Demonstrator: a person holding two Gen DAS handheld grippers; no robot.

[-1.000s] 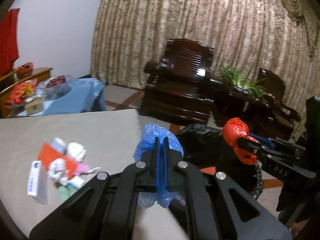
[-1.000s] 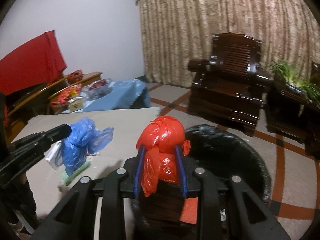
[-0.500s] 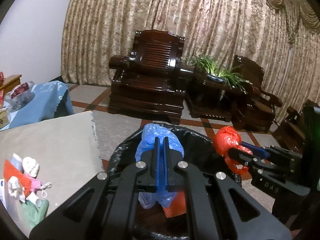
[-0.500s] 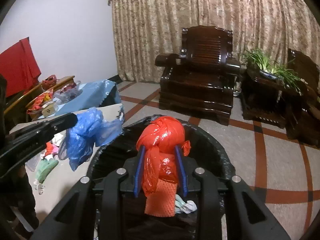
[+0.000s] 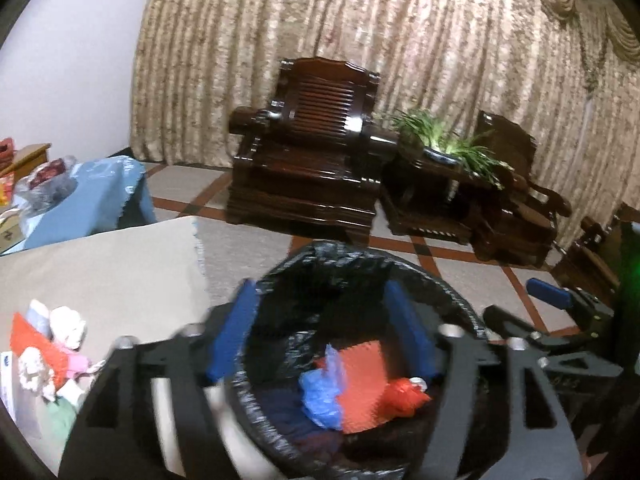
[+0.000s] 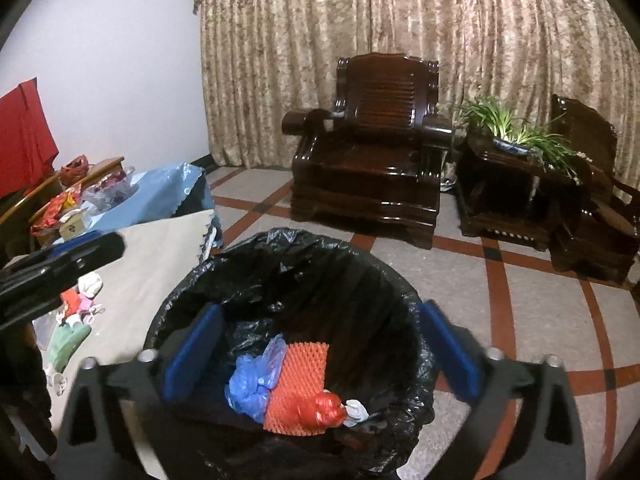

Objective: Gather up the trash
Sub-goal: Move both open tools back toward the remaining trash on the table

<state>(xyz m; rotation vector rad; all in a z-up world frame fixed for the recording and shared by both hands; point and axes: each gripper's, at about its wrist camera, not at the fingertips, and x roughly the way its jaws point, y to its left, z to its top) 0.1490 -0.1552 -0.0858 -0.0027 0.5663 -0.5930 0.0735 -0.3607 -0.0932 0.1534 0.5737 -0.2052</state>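
Beige-covered bench meets the lined bin at its right edge; tiled floor beyond lies open. Both hand-held grippers (left, right) are opening, nothing between; blue bag and red bag lie inside the bin.

We see a glossy crinkled black plastic bin liner, a netted orange foam sleeve inside it, and polished dark wooden armchair at twelve o'clock.

Two matte black plastic two-finger grippers, left and right, with triangular cut-outs in the frames, silver round screw heads at the pivots, blue rubbery finger pads.
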